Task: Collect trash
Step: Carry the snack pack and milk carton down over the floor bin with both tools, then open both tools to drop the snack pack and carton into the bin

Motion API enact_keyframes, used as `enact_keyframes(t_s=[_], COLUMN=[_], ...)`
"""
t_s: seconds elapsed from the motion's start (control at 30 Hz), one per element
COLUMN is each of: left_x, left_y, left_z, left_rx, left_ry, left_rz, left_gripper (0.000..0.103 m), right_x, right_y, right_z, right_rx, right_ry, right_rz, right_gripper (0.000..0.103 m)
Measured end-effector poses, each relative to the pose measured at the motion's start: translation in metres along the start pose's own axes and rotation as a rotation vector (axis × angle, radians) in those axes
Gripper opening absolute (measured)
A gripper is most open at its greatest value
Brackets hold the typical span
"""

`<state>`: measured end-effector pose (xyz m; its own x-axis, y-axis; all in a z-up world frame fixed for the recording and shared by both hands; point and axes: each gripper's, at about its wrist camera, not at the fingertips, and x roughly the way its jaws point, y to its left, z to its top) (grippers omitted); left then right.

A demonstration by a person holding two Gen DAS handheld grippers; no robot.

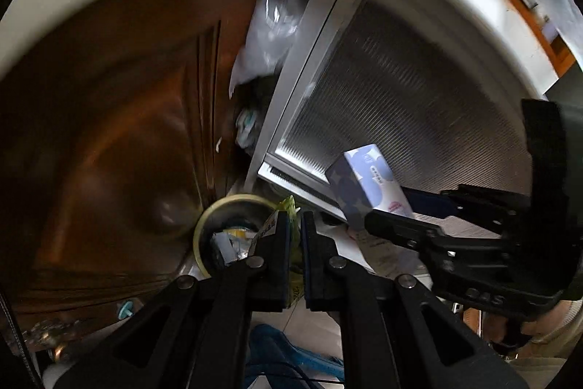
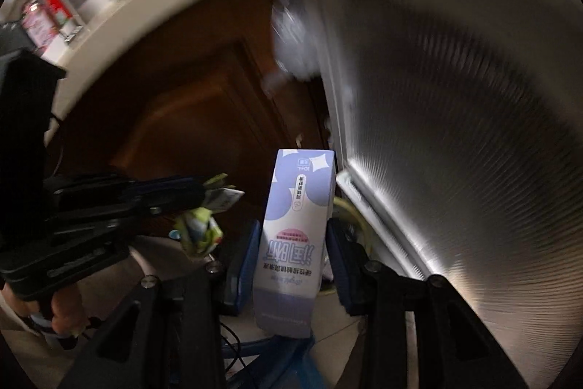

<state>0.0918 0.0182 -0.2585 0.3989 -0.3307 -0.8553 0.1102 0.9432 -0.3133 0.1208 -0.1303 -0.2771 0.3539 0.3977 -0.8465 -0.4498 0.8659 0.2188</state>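
The left hand-held gripper (image 1: 295, 225) is pressed together on a crumpled yellow-green wrapper (image 1: 291, 206) just above a round bin (image 1: 204, 225), while beside it the right hand-held gripper (image 2: 291, 243) pinches a lavender-and-white carton (image 2: 297, 225) between half-spread pads.

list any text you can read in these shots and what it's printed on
"润晰", large, upside down, on the tall lilac-and-white cardboard box gripped by the right gripper.
The small lines on that box, and the pink oval: too small and blurred to read.
The white tag on the crumpled yellow-green wrapper clamped in the left gripper: blurred, unreadable.
The red packaging top left: unreadable.
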Motion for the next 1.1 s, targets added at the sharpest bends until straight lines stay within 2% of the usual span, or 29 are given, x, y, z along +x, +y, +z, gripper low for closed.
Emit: enact_keyframes(t_s=[0.3,0.37,0.53,0.77,0.83,0.97,1.03,1.1], left_x=[0.059,0.071,0.086,0.088,0.087,0.082,0.08,0.081], left_y=[0.018,0.018,0.02,0.035,0.039,0.048,0.05,0.051], left_z=[-0.003,-0.003,-0.005,-0.005,-0.005,-0.008,-0.009,-0.012], left_rx=[0.041,0.065,0.09,0.038,0.019,-0.016,-0.02,-0.023], left_ry=[0.067,0.082,0.097,0.111,0.124,0.123,0.119,0.121], left_rz=[0.015,0.025,0.069,0.109,0.112,0.115,0.121,0.121], left_gripper=[0.007,0.015,0.044,0.07,0.087,0.09,0.091,0.094], right_x=[0.076,0.085,0.102,0.11,0.112,0.11,0.112,0.112], right_y=[-0.02,-0.024,-0.029,-0.03,-0.028,-0.025,-0.024,-0.024], right_z=[-0.009,-0.009,-0.011,-0.01,-0.01,-0.012,-0.012,-0.012], right_rx=[0.026,0.036,0.048,0.056,0.055,0.067,0.075,0.081], right_ry=[0.098,0.11,0.142,0.176,0.178,0.185,0.19,0.19], right_rz=[-0.022,-0.02,-0.02,-0.011,-0.008,0.002,0.001,0.002], right_gripper=[0.037,0.038,0.038,0.038,0.038,0.039,0.046,0.059])
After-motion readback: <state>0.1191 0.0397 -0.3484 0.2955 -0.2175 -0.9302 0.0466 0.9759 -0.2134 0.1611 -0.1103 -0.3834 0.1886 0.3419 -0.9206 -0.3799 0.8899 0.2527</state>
